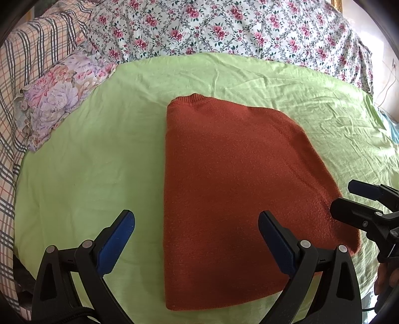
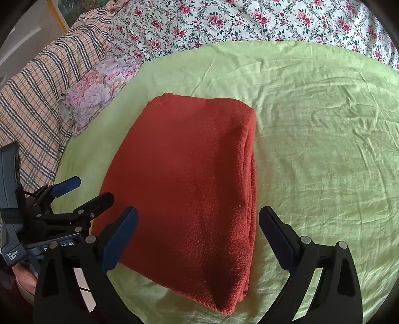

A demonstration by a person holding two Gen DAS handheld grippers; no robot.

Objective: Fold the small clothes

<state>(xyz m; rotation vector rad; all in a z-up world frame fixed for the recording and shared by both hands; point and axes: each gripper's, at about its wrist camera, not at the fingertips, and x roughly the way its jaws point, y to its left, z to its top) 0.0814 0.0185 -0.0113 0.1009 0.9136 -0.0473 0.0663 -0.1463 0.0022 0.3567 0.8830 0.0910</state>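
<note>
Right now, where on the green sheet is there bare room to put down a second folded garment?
Bare green sheet spreads right of the orange sweater, up to the floral quilt. A narrower strip lies left, between the sweater and the floral pillow. The near edge is crowded: left gripper and right gripper, both open.

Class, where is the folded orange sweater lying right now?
The sweater lies flat on the green sheet, central in both wrist views, just ahead of both open grippers, with the purple floral pillow off to its far left.
</note>
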